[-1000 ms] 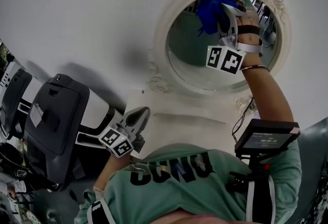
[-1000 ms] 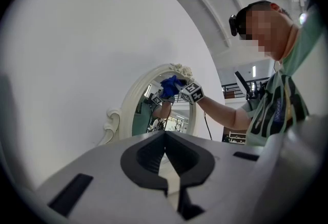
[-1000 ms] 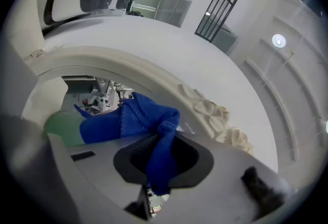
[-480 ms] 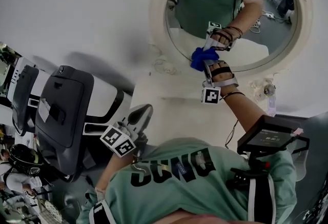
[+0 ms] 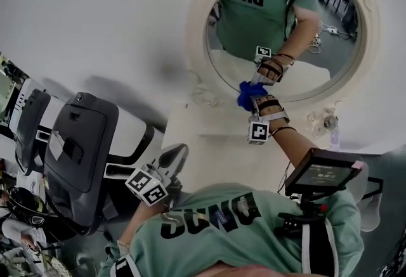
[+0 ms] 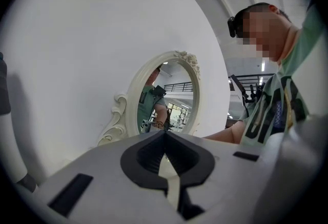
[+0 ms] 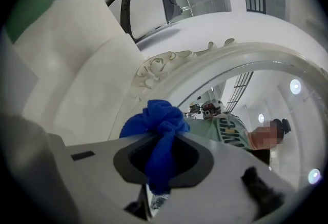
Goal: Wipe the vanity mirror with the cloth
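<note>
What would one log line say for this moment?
right tool: shut on blue cloth | blue cloth: pressed low on mirror | left tool: shut, empty

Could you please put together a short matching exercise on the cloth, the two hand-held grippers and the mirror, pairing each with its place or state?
Things:
1. cloth
2. left hand-held gripper
3. right hand-held gripper
4. vanity mirror

Places or states:
A. oval, in an ornate pale frame, against the white wall
B. shut with nothing in it, held low, away from the glass
C. blue and bunched, at the lower edge of the glass
D. shut on the cloth, raised to the mirror

Pairs: 1-C, 2-B, 3-D, 4-A
</note>
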Available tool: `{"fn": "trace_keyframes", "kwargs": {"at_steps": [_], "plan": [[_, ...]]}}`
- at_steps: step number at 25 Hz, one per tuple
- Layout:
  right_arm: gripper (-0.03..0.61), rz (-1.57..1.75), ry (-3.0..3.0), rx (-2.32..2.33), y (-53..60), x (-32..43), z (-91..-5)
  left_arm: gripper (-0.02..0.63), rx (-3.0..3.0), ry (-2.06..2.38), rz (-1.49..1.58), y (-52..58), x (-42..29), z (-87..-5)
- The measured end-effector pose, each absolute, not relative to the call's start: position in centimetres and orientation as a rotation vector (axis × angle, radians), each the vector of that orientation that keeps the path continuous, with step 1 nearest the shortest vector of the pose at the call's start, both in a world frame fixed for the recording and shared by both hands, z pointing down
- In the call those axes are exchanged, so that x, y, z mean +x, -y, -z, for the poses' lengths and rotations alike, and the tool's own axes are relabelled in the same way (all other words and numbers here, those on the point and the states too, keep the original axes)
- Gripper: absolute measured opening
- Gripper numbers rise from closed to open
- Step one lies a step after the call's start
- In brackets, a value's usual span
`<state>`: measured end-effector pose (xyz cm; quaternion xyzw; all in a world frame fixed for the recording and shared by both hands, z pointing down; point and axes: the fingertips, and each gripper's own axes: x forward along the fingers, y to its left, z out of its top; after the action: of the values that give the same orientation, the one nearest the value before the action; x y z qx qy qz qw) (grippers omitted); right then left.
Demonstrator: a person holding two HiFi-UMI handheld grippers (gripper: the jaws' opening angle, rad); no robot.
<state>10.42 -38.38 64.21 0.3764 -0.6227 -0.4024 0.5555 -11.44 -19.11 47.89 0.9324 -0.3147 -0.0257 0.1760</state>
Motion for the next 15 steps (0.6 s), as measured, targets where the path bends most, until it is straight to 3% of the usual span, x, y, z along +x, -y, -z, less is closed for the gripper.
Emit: {"fn": "trace_keyframes", "kwargs": {"at_steps": [4, 11, 15], "plan": [[0.052, 1.017, 1.531, 0.918, 36.4, 9.6, -57.9, 0.009, 2.667, 0.885, 0.124, 18.8, -11.5, -46.4], [0.052, 1.42, 1.362, 1.412, 35.4, 13.2, -24.3, 0.009, 2.735, 0.846, 0.254, 20.1, -10.4, -43.9], [0.052, 1.468, 1.16, 1.551, 35.6, 15.9, -14.0, 0.009, 2.742, 0.837, 0.298, 20.5, -10.2, -43.7]]}}
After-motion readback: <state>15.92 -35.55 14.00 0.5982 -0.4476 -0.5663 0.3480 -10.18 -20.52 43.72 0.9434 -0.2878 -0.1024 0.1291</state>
